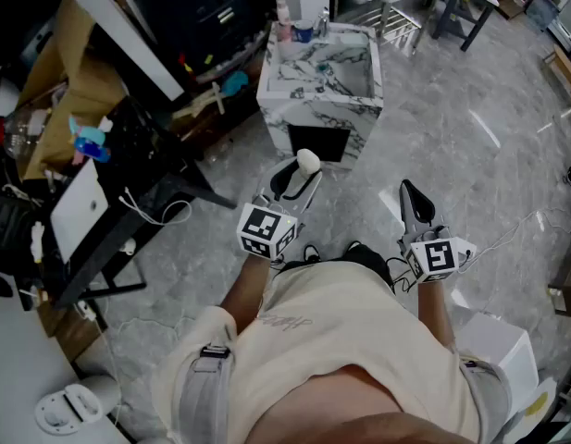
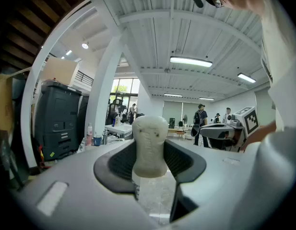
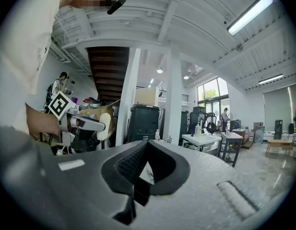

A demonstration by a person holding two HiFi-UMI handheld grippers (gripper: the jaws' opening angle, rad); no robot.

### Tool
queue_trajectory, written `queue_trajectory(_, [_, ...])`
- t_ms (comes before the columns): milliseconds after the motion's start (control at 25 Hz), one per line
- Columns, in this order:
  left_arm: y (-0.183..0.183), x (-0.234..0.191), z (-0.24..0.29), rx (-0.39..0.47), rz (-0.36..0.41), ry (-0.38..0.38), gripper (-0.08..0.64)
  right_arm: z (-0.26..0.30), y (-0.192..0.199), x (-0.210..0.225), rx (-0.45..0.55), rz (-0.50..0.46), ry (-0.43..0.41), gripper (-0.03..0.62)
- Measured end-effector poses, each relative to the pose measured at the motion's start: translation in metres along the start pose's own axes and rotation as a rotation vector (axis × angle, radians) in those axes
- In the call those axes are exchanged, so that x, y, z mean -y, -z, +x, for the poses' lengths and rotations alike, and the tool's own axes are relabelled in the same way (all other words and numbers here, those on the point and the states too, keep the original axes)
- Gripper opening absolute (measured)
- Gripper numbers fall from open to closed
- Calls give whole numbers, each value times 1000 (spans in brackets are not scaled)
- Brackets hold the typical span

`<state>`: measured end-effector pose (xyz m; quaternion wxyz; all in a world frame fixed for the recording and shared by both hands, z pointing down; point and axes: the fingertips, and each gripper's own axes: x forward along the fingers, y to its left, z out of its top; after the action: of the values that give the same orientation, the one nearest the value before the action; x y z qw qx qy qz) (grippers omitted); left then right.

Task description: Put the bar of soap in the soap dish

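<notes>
Bar of soap (image 2: 149,145), just one, riding upright, pinched in the left gripper (image 1: 294,183), well short of the single marble sink (image 1: 313,109). Carrying stage, seemingly; next calling for closing on the sink and locating the soap dish, not discernible here. Right gripper (image 3: 145,169), second of two, pressed together, holding nothing.

off-white bar of soap (image 2: 149,145), upright, gripped in left gripper (image 1: 302,170)
</notes>
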<state>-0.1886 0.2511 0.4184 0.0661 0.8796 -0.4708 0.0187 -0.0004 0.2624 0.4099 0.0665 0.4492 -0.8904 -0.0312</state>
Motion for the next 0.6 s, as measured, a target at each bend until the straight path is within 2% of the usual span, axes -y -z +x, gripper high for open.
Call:
queue_trajectory(280, [0,-9,-15,4,-8,-13,199,15,-5,-16,16,6,-17,-2])
queue_trajectory(440, [9,-20,-23,-6,-33,-42,199,25,-5,-29,4,-7,-49,-2])
queue_trajectory(600, [19,-28,-25,-21,-61,-48,199,24,-2,-29,-7,-4,-37,-2])
